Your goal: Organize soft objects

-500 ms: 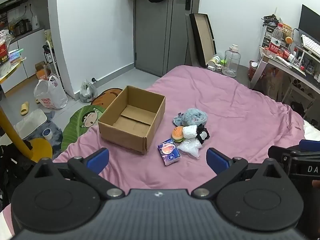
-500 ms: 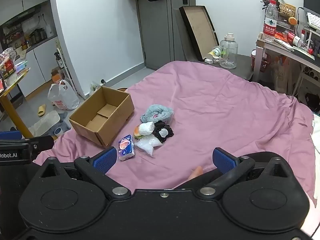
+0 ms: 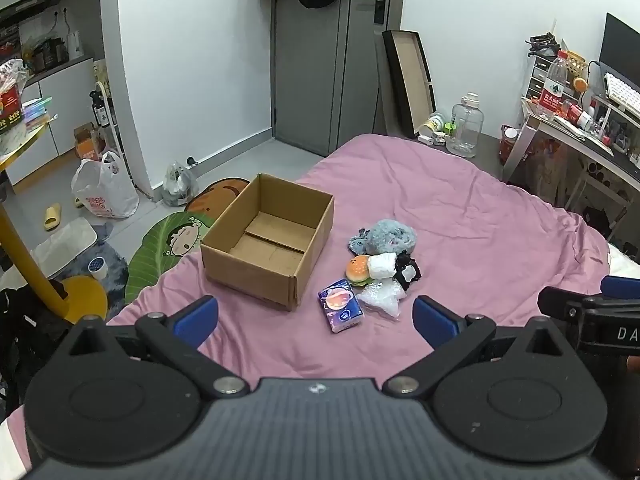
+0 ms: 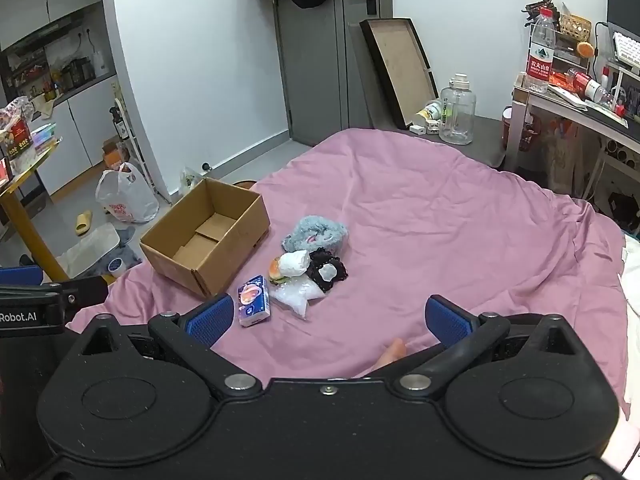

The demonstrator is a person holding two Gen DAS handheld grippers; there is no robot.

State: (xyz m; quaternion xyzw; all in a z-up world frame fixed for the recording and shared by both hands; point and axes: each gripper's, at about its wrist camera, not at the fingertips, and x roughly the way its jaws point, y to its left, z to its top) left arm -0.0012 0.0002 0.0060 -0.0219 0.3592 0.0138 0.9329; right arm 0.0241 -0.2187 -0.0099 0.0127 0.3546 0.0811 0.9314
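Nothing is sorted: the cardboard box [image 3: 272,246] sits empty, the soft toys [image 3: 380,256] (and tissue pack [image 3: 341,311]) lie beside it, and the left gripper [image 3: 316,316] and right gripper [image 4: 328,316] gape wide, holding nothing.

Partly hidden behind the white roll [image 3: 382,265]: burger toy [image 3: 357,270]. Black item [image 4: 327,270] beside it: kind unclear. Print on tissue pack [image 3: 340,310]: too small to read. Right gripper [image 3: 588,312]: cut off by frame edge in left view.
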